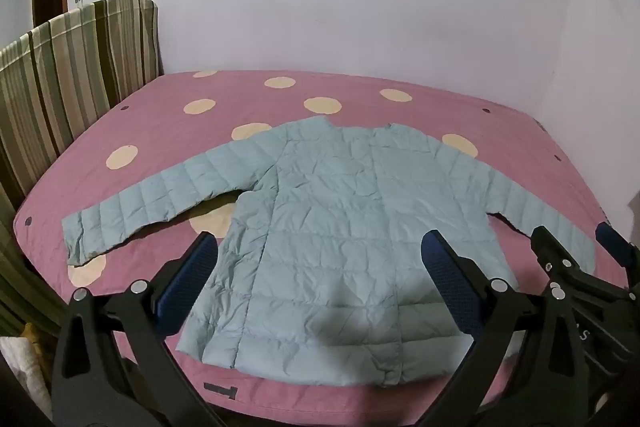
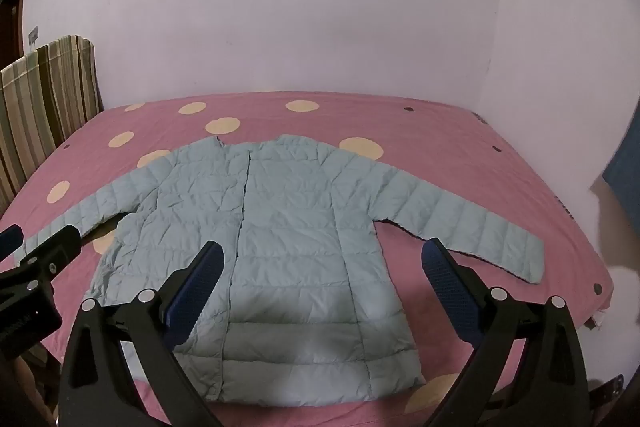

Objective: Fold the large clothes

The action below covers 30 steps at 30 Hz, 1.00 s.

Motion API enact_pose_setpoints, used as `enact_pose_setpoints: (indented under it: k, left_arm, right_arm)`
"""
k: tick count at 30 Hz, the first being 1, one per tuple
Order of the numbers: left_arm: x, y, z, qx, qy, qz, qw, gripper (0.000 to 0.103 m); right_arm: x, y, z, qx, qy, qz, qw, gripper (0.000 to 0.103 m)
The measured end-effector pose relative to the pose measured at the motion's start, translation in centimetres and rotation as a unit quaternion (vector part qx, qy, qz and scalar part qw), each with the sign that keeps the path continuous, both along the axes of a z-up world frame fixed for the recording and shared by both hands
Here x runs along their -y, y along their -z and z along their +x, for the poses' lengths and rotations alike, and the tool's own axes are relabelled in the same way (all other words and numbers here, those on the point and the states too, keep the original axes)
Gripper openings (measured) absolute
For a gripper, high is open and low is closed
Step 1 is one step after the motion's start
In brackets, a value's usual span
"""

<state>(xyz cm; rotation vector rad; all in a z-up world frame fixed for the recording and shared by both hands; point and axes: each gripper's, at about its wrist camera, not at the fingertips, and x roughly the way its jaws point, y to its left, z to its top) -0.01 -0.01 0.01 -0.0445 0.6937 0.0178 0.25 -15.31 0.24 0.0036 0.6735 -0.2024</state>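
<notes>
**Jacket flat, nothing gripped yet**

While the pink spotted bed [image 1: 168, 131] carries it, the pale blue quilted jacket [image 1: 340, 211] lies spread flat at the centre, collar toward twelve o'clock, sleeves reaching out toward nine and three. Both tools hover near the hem at six: the left gripper [image 1: 320, 259] and right gripper [image 2: 322, 263] have their fingers spread wide, holding nothing. A clean first fold likely means pinching a sleeve near the cuff and laying it across the body without dragging the shell.
</notes>
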Motion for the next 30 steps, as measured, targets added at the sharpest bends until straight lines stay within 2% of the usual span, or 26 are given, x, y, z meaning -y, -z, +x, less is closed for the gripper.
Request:
enact_pose_setpoints:
  k: [30]
  left_arm:
    - [0.05,0.39,-0.32,-0.003,0.002,-0.002,1.0000,0.101]
  right_arm:
    - [-0.04,0.14,-0.08,0.001,-0.001,0.003,1.000,0.098]
